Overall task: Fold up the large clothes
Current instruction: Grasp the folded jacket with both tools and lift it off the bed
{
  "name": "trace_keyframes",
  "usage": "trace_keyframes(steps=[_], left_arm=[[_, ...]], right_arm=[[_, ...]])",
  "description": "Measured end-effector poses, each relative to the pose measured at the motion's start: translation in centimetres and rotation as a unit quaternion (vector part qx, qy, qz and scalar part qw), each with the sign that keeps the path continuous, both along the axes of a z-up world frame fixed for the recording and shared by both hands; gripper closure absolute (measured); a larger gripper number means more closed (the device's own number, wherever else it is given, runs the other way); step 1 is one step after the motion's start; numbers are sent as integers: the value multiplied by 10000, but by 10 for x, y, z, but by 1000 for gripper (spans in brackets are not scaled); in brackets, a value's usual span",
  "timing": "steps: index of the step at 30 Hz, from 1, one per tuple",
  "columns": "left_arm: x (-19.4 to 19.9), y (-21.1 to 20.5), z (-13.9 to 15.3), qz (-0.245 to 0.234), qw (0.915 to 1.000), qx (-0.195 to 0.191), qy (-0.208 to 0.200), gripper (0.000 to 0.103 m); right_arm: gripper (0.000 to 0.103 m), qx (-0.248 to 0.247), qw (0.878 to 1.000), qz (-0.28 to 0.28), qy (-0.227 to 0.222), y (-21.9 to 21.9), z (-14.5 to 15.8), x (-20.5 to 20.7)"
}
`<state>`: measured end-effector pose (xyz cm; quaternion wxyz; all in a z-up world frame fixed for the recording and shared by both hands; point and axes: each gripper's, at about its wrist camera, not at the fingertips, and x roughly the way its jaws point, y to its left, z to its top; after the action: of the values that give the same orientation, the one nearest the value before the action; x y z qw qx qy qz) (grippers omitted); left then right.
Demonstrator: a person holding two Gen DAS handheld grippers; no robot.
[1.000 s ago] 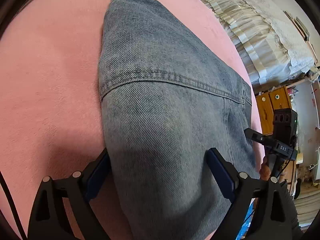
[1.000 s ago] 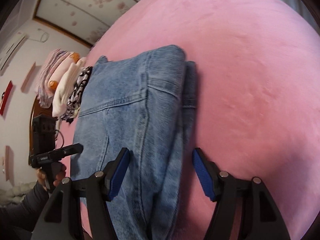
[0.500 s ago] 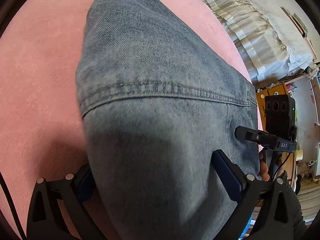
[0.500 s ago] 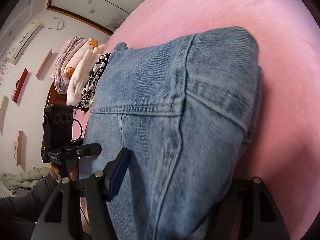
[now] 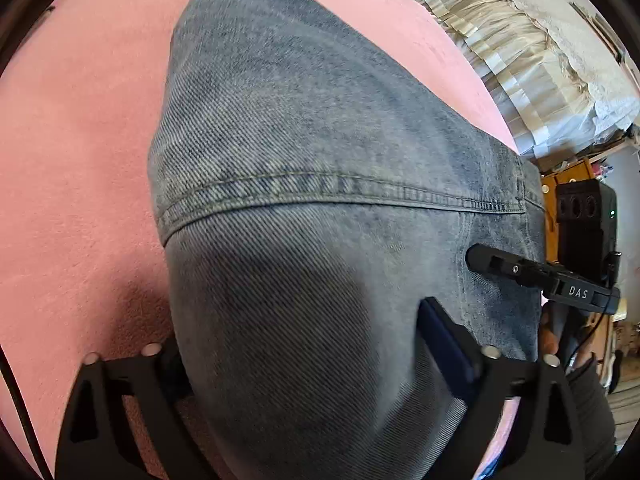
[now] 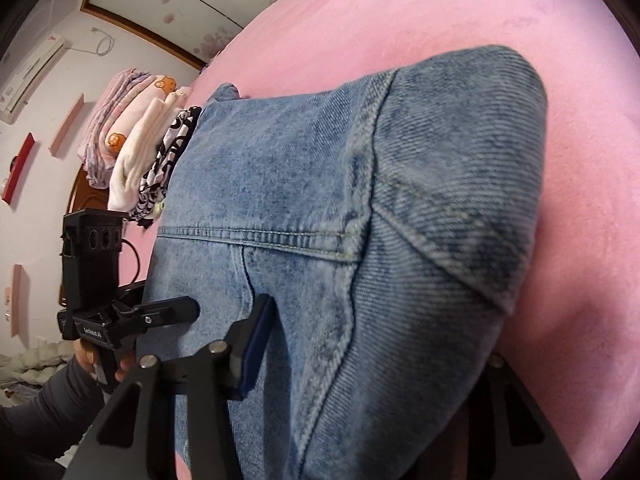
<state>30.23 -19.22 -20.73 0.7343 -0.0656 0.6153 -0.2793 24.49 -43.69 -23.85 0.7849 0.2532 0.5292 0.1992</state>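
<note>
Folded blue denim jeans (image 5: 320, 184) lie on a pink bed cover (image 5: 72, 200). My left gripper (image 5: 304, 356) straddles one end of the folded stack, its fingers wide apart with denim between them; the left finger is mostly hidden under the cloth. My right gripper (image 6: 372, 344) straddles the other end of the jeans (image 6: 360, 200) the same way, with its right finger hidden behind the denim. Each gripper shows in the other's view, the right one (image 5: 560, 280) and the left one (image 6: 120, 316).
A stack of folded clothes (image 6: 136, 152) lies on the pink cover beyond the jeans. A white frilled bed cover (image 5: 520, 52) and wooden furniture (image 5: 568, 176) stand past the bed's edge. Pink cover (image 6: 480, 20) spreads beyond the jeans.
Both grippers have pushed forward along the cover, and the denim ends now sit deeper between the fingers and fill more of each view. The jaws stay wide.
</note>
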Motion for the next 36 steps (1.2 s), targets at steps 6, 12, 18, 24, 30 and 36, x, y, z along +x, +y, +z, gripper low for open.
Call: trace_keyframes(steps=[6,12,18,24,30,36], left_arm=[[-6,1,21,81,9998,43,-151,41],[-29,13,61,108,9990,37,-437,55],[-59,53,95,92,9989,205,-419,56],[-90,121,119,249,9987,342,-270,56],[-114,222,136,652,9966,496,-16,56],[-121,323,160,1049,9927,603,-17,56]], right_arm=[[76,-268,9994,-167,-133,7,16,-8],[81,-641,9968,-348,-339,31,50,-22],[82,-755,9963,-328,-242,76,78,-41],[82,-721,9973,-18,-149,146,97,-65],[82,-554,9974,450,-33,240,119,-77],[82,-328,9943,1016,-69,328,139,-68]])
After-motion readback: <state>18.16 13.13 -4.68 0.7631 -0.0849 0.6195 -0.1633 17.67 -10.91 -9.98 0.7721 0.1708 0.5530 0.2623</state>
